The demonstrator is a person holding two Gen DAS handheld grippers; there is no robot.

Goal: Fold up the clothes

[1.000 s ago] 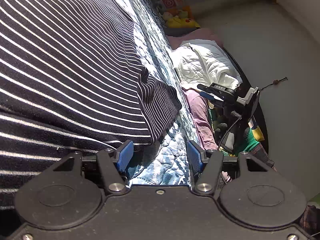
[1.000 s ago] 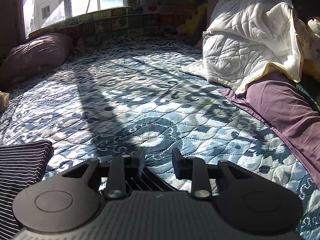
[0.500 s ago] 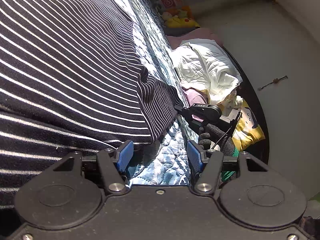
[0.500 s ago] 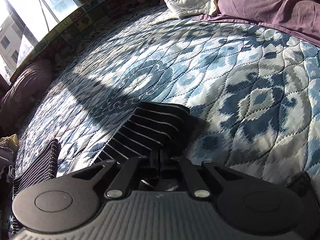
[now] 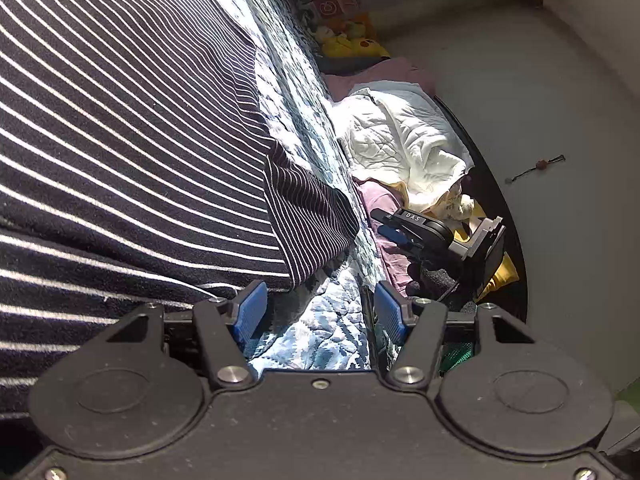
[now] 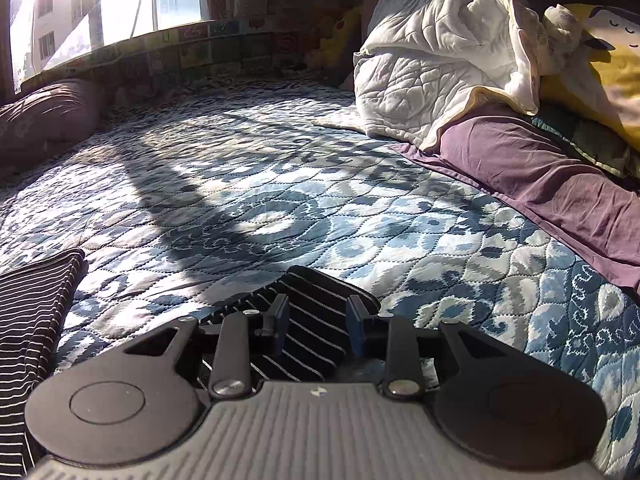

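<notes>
A black garment with thin white stripes lies spread on the blue patterned quilt and fills the left of the left wrist view. Its sleeve points toward the bed's edge. My left gripper is open just short of the sleeve, with only quilt between its blue pads. My right gripper is open and low over the sleeve's cuff, which lies flat on the quilt; stripes show between the parted fingers. Another striped part lies at the left. The right gripper shows beyond the sleeve, held by a gloved hand.
A white quilted blanket and a purple sheet lie heaped along the right of the bed, with a yellow pillow behind. A purple cushion sits at the far left under the window. A pale wall borders the bed.
Half a second ago my right gripper was shut on the striped sleeve; now it is open and the cuff lies on the quilt. The left gripper has stayed still and open.
</notes>
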